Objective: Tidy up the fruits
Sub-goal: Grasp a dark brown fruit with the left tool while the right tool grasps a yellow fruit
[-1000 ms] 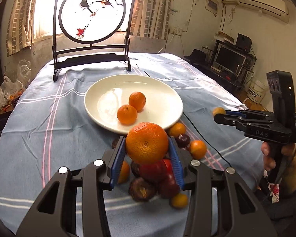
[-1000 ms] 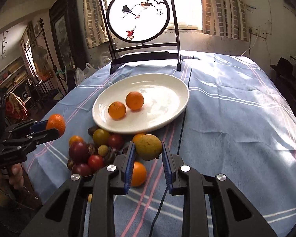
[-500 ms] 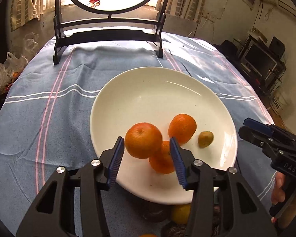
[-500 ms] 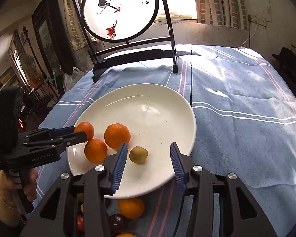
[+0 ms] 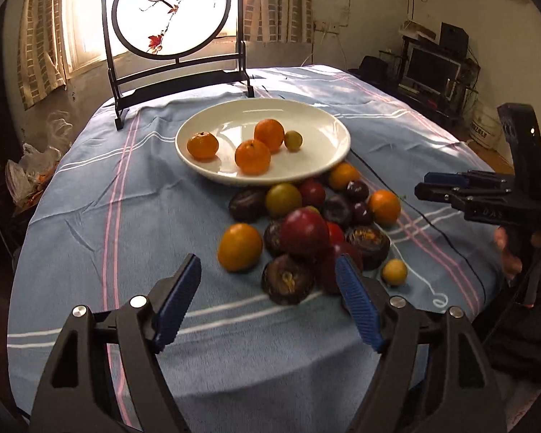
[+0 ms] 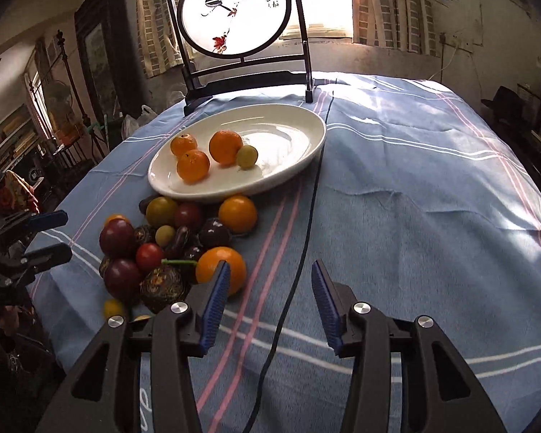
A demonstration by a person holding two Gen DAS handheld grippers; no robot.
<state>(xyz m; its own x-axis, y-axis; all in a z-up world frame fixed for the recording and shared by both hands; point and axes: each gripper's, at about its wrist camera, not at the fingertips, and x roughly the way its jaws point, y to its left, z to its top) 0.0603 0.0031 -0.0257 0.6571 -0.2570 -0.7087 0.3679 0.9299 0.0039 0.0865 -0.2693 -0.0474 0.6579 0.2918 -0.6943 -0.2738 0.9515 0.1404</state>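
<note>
A white plate on the blue cloth holds three oranges and a small green-yellow fruit. In front of it lies a pile of fruit: oranges, dark red plums, brown round fruits and small yellow ones. My left gripper is open and empty, low over the cloth before the pile. My right gripper is open and empty, right of the pile; in the left wrist view it shows side-on at the right.
A round bird-painted screen on a black stand stands behind the plate. A black cable runs down the cloth past the plate's right side. Plastic bags sit off the table's left edge.
Both grippers put their fruit on the plate, an orange from the left and a small green-yellow fruit from the right, then opened and drew back toward the near side of the pile.
</note>
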